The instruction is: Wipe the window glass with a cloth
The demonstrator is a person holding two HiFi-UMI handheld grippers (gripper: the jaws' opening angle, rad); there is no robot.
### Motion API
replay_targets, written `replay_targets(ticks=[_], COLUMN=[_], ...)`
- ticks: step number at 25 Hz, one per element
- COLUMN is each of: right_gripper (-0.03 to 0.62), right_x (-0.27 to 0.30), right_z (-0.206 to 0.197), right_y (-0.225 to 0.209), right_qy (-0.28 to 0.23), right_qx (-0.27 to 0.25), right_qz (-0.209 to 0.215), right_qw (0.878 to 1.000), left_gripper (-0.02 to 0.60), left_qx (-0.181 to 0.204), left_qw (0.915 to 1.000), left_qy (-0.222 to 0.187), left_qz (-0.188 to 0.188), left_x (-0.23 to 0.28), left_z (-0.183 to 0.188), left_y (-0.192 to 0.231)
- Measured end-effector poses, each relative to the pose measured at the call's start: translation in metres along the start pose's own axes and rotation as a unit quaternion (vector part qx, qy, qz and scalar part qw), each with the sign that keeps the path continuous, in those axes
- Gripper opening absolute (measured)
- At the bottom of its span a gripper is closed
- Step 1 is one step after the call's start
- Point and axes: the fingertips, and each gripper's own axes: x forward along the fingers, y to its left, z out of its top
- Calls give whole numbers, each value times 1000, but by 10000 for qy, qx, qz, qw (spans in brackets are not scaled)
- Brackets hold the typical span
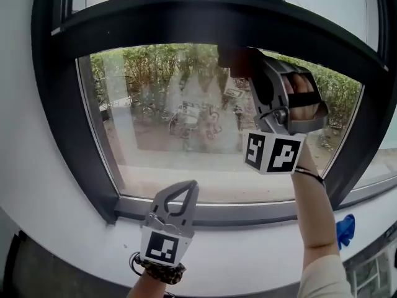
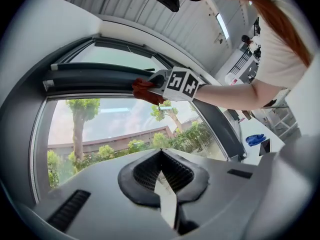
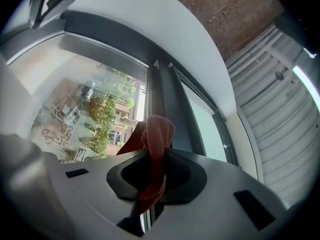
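while your right arm reaches high, the cloth sits at the top of the pane

you stretch your right arm nearly straight up, and the right gripper point(image 1: 243, 64) is clamped on a reddish-brown cloth point(image 3: 152, 149) at the upper edge of the window glass point(image 1: 180, 148), against the dark frame point(image 1: 205, 23). your left gripper point(image 1: 183, 190) points up from down by the sill, its jaws together and empty. from the head view the cloth is only a shadowed lump; you cannot tell whether it presses the glass. your left forearm is cut off below.
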Motion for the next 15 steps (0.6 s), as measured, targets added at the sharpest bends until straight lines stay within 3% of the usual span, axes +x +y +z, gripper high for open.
replay_targets(ticks=[5, 10, 15], right_gripper=[69, 65, 63], right_x=[29, 39, 28], right_z=[5, 9, 23], right_y=[16, 29, 54], right_qy=[-45, 29, -6], right_qx=[-378, 113, 517], right_qz=[266, 407, 842], right_qw=[9989, 9991, 9951], left_gripper=[18, 18, 18], left_qx=[-150, -198, -157], left_qw=[9998, 9997, 9998], left_qy=[105, 153, 76], left_qz=[16, -31, 17], left_x=[-9, -14, -18], left_z=[-14, -17, -8], left_y=[-6, -10, -8])
